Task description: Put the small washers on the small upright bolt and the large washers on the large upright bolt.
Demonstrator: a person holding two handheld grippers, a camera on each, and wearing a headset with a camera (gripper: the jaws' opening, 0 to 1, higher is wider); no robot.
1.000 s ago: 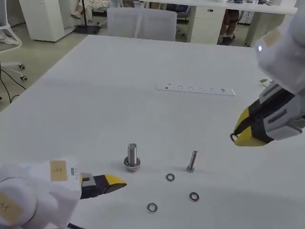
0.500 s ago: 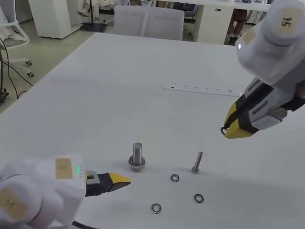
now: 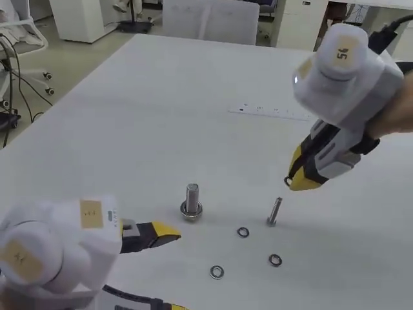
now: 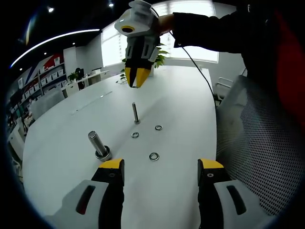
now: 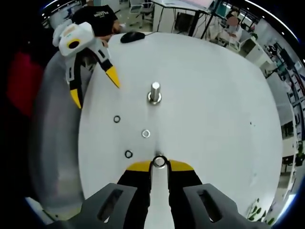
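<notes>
So, in the head view, my right gripper (image 3: 293, 183) hangs above the desk (image 3: 161, 116), its jaws pinched shut on a washer (image 3: 288, 181) that pokes out at the tips. The small bolt (image 3: 274, 212) stands upright just below it and a little to one side, so the ring is not yet over the tip. The large bolt (image 3: 191, 201) stands well apart from it, with what looks like a ring at its foot. Three loose washers (image 3: 242, 232) lie flat on the desk in front of the two bolts.

In the left gripper view, my left gripper (image 4: 161, 166) sits low over the desk, jaws wide apart and holding nothing. From here the right gripper looks almost straight above the small bolt, so I judge only a small correction is needed before going down.

In the right gripper view, the washer is held by its rim at the very tips, with its hole facing the camera. Something bright shows inside the hole. It may be the bolt's top, but I cannot tell.

To do this well, I'd level the ring, centre its hole on the bolt's tip, and lower it straight. I'd part the jaws only once the thread is through. The hold on the rim is slight, so a knock against the bolt could twist the ring loose. The bolt is thin and stands only on its head, so a sideways push could topple it.
</notes>
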